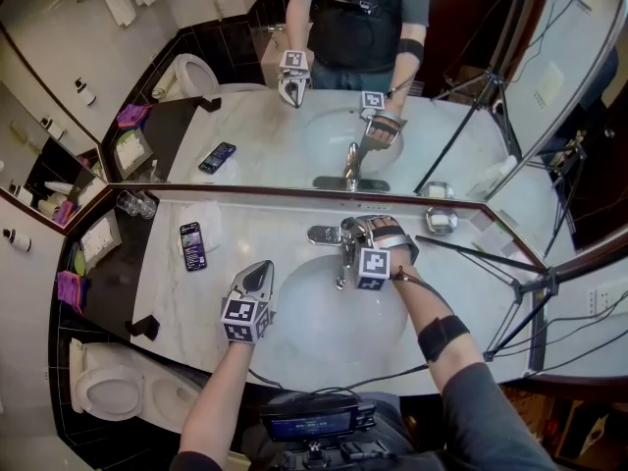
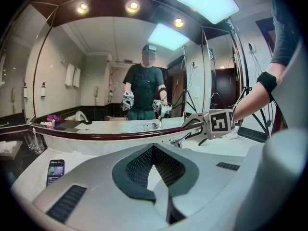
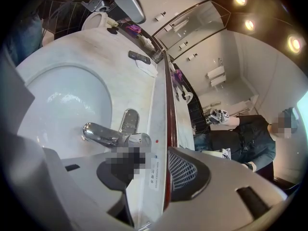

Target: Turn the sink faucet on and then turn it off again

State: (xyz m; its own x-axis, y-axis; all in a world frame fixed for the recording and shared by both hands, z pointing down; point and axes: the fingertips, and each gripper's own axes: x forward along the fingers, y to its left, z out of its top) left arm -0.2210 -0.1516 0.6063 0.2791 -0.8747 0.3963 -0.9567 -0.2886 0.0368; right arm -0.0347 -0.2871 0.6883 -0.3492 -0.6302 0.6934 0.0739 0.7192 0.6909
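Observation:
The chrome faucet (image 1: 345, 253) stands at the back rim of the white basin (image 1: 324, 327). No water stream shows from its spout (image 3: 101, 134). My right gripper (image 1: 365, 227) sits over the top of the faucet, pointing down at it. In the right gripper view its jaws (image 3: 156, 170) stand apart, with the faucet body (image 3: 134, 141) just beyond the left jaw; a mosaic patch hides what lies at that jaw's pad. My left gripper (image 1: 263, 268) hovers over the basin's left edge, its tips together and nothing in them (image 2: 153, 150).
A phone (image 1: 192, 245) lies on a white cloth on the marble counter (image 1: 226, 219) at the left. Drinking glasses (image 1: 135, 204) stand at the far left corner, a small chrome dish (image 1: 441, 221) at the right. The mirror (image 1: 294, 116) rises right behind the faucet. A tripod (image 1: 520, 292) stands at the right.

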